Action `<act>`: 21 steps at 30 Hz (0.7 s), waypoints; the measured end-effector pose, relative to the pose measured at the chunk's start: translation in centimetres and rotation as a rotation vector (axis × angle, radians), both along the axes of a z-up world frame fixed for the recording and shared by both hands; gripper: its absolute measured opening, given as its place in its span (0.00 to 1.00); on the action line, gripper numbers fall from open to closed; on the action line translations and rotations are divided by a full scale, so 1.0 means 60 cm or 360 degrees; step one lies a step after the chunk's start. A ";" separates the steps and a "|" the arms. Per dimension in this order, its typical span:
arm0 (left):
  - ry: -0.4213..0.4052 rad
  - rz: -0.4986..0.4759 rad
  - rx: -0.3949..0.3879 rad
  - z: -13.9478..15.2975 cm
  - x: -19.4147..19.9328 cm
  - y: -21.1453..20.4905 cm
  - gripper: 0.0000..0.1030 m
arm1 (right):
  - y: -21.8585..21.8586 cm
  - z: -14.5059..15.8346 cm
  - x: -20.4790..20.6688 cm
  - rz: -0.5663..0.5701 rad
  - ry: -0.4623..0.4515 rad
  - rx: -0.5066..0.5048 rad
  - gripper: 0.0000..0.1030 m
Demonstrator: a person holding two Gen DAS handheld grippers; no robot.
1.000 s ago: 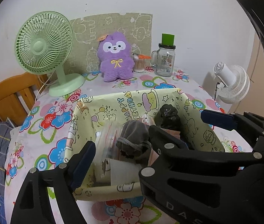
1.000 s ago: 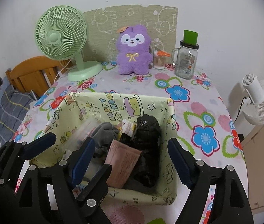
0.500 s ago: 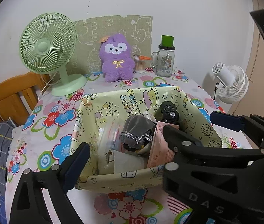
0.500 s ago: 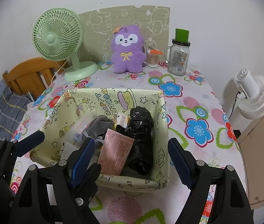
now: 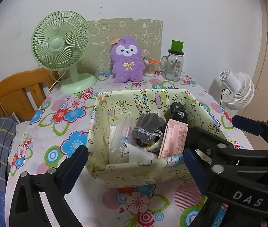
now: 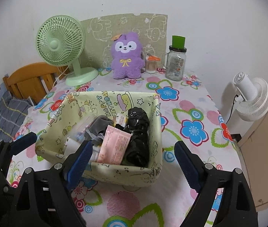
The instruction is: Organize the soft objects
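Observation:
A pale yellow fabric basket (image 5: 143, 176) (image 6: 122, 174) with cartoon print stands on the flowered tablecloth. Inside it are a grey cloth bundle (image 5: 149, 126) (image 6: 98, 123), a pink packet (image 5: 173, 140) (image 6: 115, 145), a black plastic bag roll (image 5: 178, 110) (image 6: 137, 132) and a clear bag (image 5: 122, 132). My left gripper (image 5: 135, 152) hangs just short of the basket's front wall, its jaws opening wide, pads touching nothing. Beside it my right gripper (image 6: 133, 145) is also opening, empty, before the basket's front right. A purple plush (image 5: 127, 60) (image 6: 126, 56) sits upright at the back.
A green desk fan (image 5: 60, 41) stands at the back left. A glass jar with a green lid (image 5: 173, 66) and a toothpick holder (image 5: 149, 68) stand right of the plush. A wooden chair back (image 5: 16, 92) is beyond the left edge, a white fan (image 5: 236, 90) beyond the right.
Both grippers have drawn back from over the basket toward the table's near side, and their jaws have spread wider. The items stay in the basket.

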State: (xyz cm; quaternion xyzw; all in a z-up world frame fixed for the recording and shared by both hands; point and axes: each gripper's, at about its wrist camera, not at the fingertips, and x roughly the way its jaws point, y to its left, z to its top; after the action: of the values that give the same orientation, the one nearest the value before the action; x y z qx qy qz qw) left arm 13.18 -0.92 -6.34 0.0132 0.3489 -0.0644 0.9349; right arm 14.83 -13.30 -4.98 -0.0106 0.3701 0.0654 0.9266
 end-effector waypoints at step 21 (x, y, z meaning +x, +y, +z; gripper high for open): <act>-0.0073 0.0060 -0.0032 0.019 -0.055 0.033 0.99 | -0.034 0.023 -0.064 -0.0080 -0.0108 -0.0023 0.88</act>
State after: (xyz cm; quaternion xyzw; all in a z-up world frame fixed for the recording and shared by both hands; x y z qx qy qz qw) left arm 9.87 1.04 -5.17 -0.0012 0.3268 -0.0499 0.9438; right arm 10.99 -15.31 -3.57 -0.0103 0.3392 0.0391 0.9398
